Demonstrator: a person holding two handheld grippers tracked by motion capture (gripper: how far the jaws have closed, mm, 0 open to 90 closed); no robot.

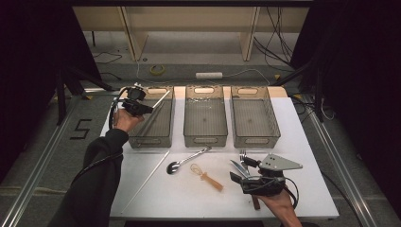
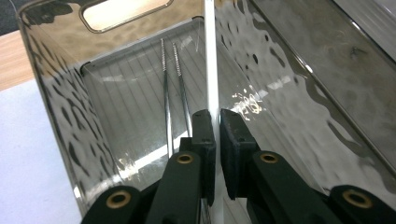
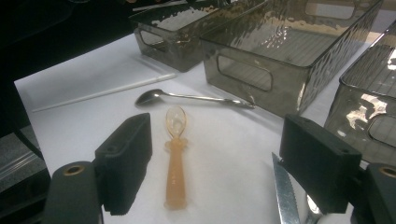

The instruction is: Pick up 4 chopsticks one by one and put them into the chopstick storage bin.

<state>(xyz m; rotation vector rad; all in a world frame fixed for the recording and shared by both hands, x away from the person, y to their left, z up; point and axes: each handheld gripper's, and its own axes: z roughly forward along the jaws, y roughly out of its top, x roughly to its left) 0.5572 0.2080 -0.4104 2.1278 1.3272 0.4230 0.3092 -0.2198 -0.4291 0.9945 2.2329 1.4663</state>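
Left gripper view looks straight down the closed jaws of the left gripper (image 2: 215, 140), which pinch a thin white straw (image 2: 210, 60) that runs up between them and stands over the far-left smoky plastic bin (image 2: 56, 107). Two thin wire straw brushes (image 2: 173, 79) already lie on that bin's ribbed floor. From the high view, the left gripper (image 1: 142, 108) hangs above the bin's near left corner, with the straw (image 1: 161, 99) slanting out across the open top.

Likely risks: the straw is slim and smooth, so it could swivel or slip in the pinch, or rest across the rim and tip out onto the table when let go.

Farther right, the right gripper (image 3: 215, 163) has its jaws spread wide and holds nothing. It hovers low over an orange translucent baby spoon (image 3: 175, 154), with a serrated knife (image 3: 282, 191) close by one jaw; closing carelessly could catch the blade instead. A metal spoon (image 3: 187, 97) and a second white straw (image 3: 102, 92) lie beyond on the white table (image 3: 84, 70). Two more bins (image 1: 205, 118) sit alongside.
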